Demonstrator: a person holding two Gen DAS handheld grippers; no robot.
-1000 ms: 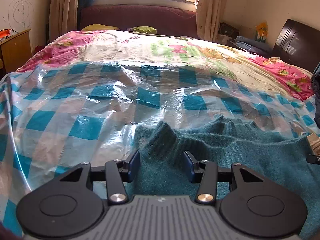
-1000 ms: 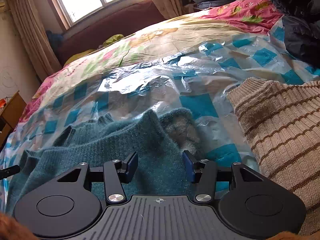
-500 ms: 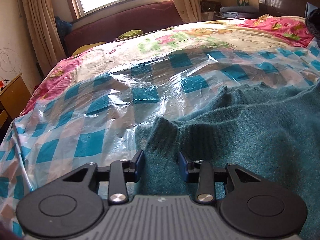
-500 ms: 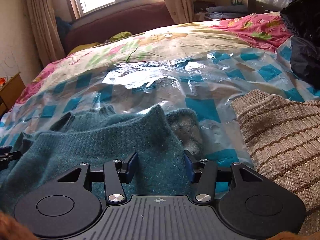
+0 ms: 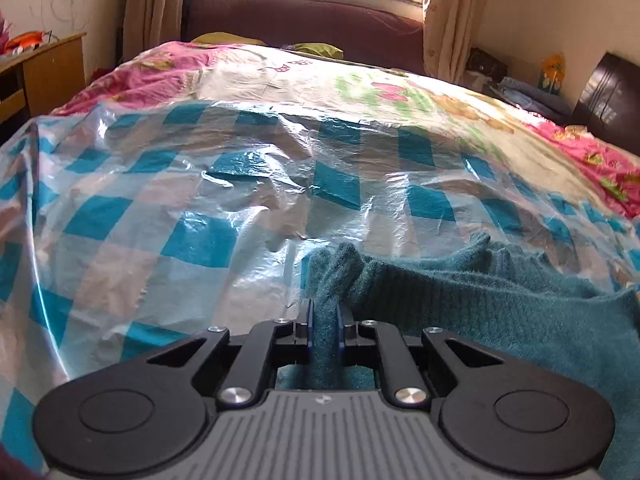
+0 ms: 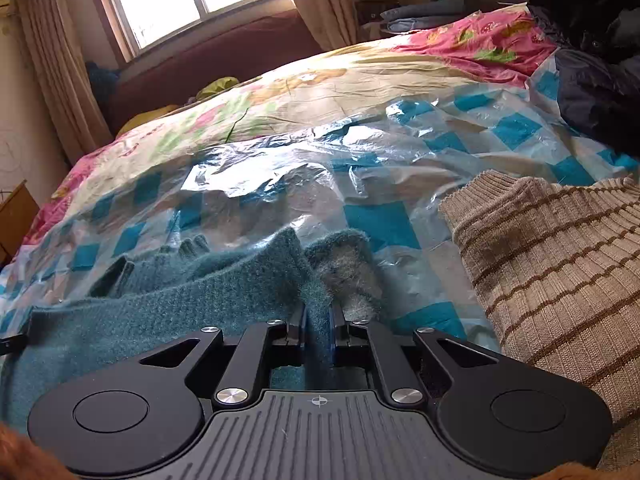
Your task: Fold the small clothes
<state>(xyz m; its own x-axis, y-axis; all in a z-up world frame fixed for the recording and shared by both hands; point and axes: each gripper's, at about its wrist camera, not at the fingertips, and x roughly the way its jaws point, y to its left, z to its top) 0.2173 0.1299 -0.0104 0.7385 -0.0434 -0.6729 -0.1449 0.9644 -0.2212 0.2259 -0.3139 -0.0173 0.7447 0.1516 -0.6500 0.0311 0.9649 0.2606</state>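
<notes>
Change: both sets of jaws stood spread a second ago and have just been closing; each now pinches knit.
Left gripper: clamped on the teal sweater at its 6 o'clock corner.
Right gripper: clamped on the same sweater's other corner.
Sweater: flat on the checked plastic sheet.
Count: one teal sweater, one striped beige sweater at 3 o'clock, two grippers.
</notes>
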